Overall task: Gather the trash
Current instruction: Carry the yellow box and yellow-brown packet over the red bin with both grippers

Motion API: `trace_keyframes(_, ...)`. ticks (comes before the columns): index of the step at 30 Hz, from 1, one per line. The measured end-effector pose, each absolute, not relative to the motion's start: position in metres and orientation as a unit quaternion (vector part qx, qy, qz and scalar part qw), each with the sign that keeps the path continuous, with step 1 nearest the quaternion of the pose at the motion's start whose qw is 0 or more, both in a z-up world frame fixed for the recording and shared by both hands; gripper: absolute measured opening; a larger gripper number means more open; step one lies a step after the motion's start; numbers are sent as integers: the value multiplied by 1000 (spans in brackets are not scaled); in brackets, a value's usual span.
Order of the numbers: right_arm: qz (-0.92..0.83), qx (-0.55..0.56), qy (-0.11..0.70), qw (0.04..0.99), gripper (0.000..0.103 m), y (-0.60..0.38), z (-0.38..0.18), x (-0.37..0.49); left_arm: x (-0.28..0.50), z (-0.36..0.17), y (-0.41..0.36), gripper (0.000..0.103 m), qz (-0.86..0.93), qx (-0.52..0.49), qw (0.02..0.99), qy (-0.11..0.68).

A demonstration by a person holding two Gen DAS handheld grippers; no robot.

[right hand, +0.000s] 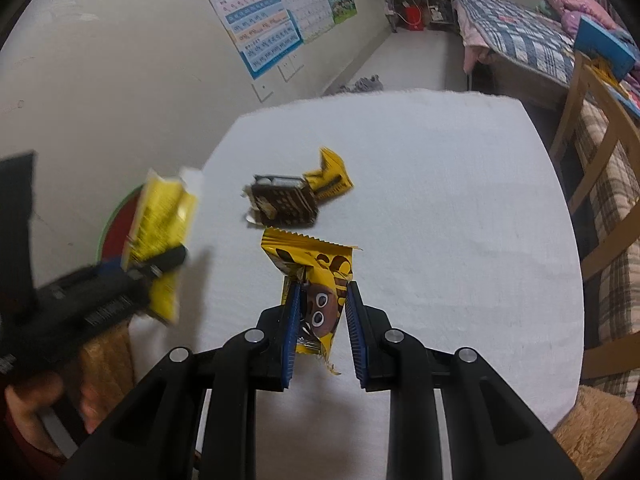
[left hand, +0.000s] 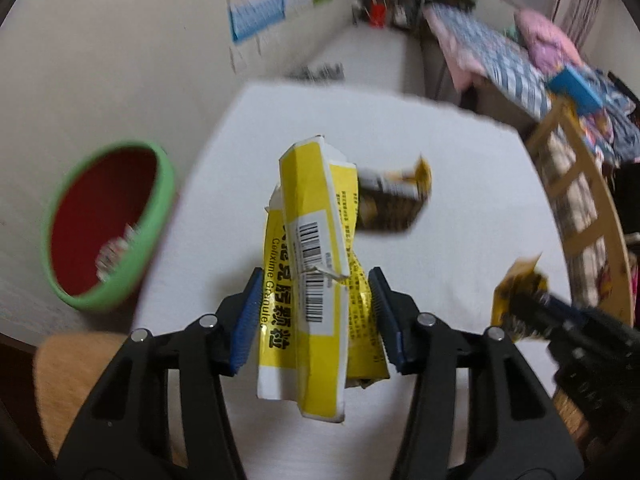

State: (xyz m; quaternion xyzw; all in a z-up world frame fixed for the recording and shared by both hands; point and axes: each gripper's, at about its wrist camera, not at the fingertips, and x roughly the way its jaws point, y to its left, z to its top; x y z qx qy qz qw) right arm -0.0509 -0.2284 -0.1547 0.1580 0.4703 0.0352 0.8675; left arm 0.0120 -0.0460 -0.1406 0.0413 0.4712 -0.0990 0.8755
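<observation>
My left gripper (left hand: 316, 312) is shut on a crushed yellow and white medicine box (left hand: 316, 280), held above the white table (left hand: 460, 200); the box also shows blurred in the right wrist view (right hand: 160, 240). My right gripper (right hand: 322, 328) is shut on a yellow snack wrapper with cartoon eyes (right hand: 316, 284), low over the table; it shows in the left wrist view (left hand: 516, 296). A brown and yellow wrapper (right hand: 292, 200) lies on the table further ahead, also in the left wrist view (left hand: 392, 200). A green bin with a red inside (left hand: 108, 224) stands on the floor left of the table, holding some trash.
A wall with posters (right hand: 264, 20) runs along the left. A wooden chair (right hand: 600, 152) and a bed with a plaid blanket (right hand: 516, 36) are at the right. A tan cushion (left hand: 76, 372) sits at the near left table corner.
</observation>
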Motion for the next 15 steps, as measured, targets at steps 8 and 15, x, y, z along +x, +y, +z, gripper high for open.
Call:
trace_keyframes(8,61,139,444,883,23,-203,-122,-43,17,-88,-30,50,-73,34,909,408)
trace_keyframes(15,78,125,421,895,24,-181,-94,-32,15,-68,-3,51,-52,24,922,384)
